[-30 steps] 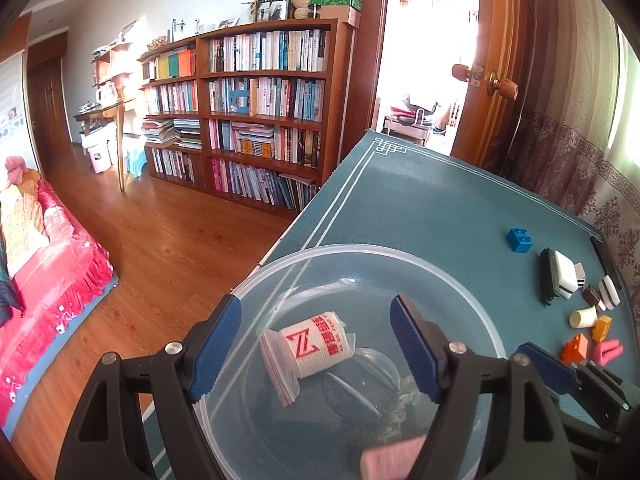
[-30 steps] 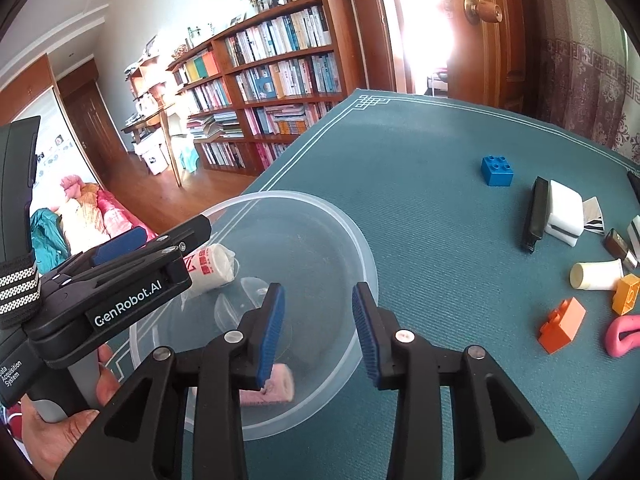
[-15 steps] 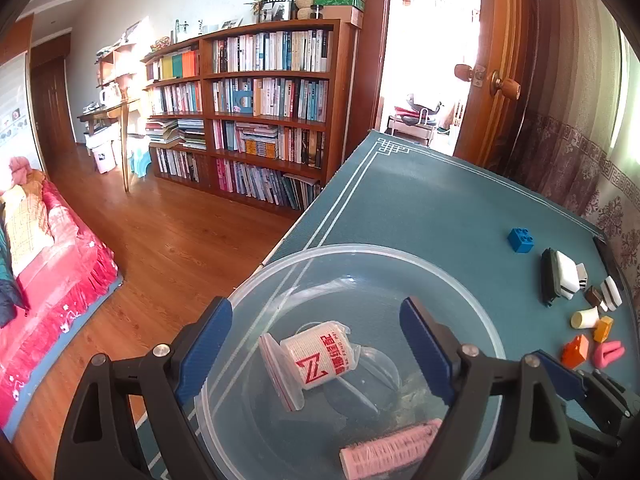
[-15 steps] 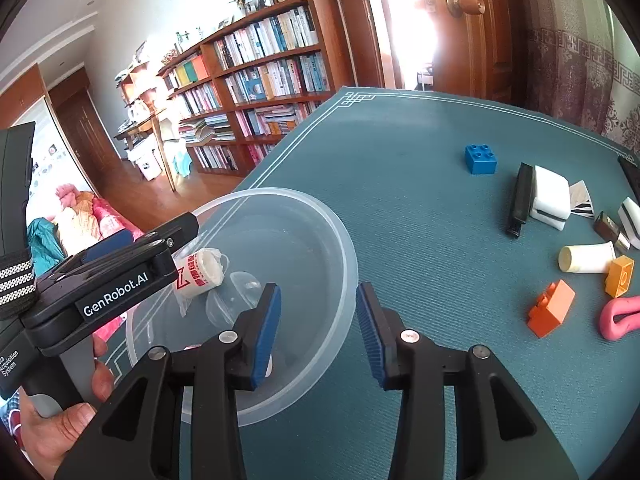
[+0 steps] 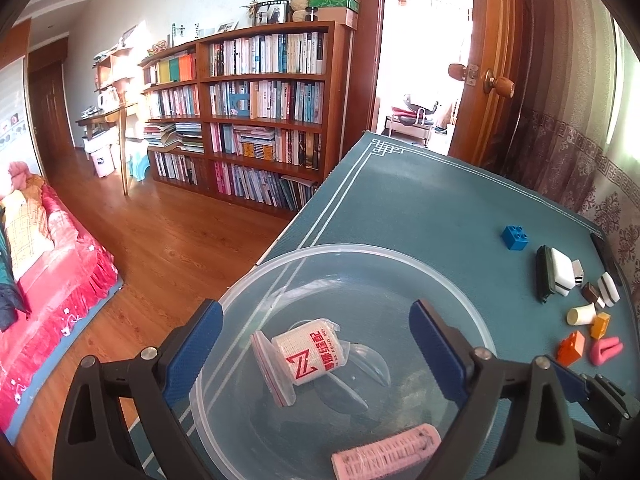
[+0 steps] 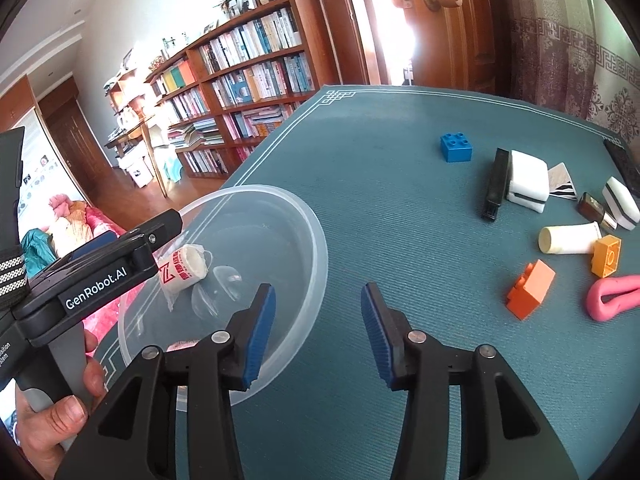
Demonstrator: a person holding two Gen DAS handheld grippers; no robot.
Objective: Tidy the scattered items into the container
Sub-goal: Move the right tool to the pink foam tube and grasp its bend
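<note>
A clear plastic bowl (image 5: 360,256) (image 6: 312,248) sits near the table's left edge. Inside lie a bagged white roll with red print (image 5: 310,350) (image 6: 186,268) and a pink ridged roller (image 5: 386,454). My left gripper (image 5: 316,344) hangs open over the bowl, empty. My right gripper (image 6: 318,328) is open and empty, above the bowl's right rim. To the right lie scattered items: a blue brick (image 6: 456,147) (image 5: 515,237), an orange brick (image 6: 530,294), a yellow block (image 6: 606,256), a cream tube (image 6: 568,239) and a pink loop (image 6: 614,296).
A black-and-white eraser block (image 6: 516,188), a striped white piece (image 6: 620,204) and a small brown item (image 6: 592,208) lie at the right. The teal table mat (image 6: 380,184) ends near the bowl, above a wooden floor (image 5: 160,240). A hand (image 6: 52,420) grips the left tool.
The right gripper has opened wider and drawn back right, out of the bowl. The pink roller now lies free in the bowl. The left gripper backed off slightly.
</note>
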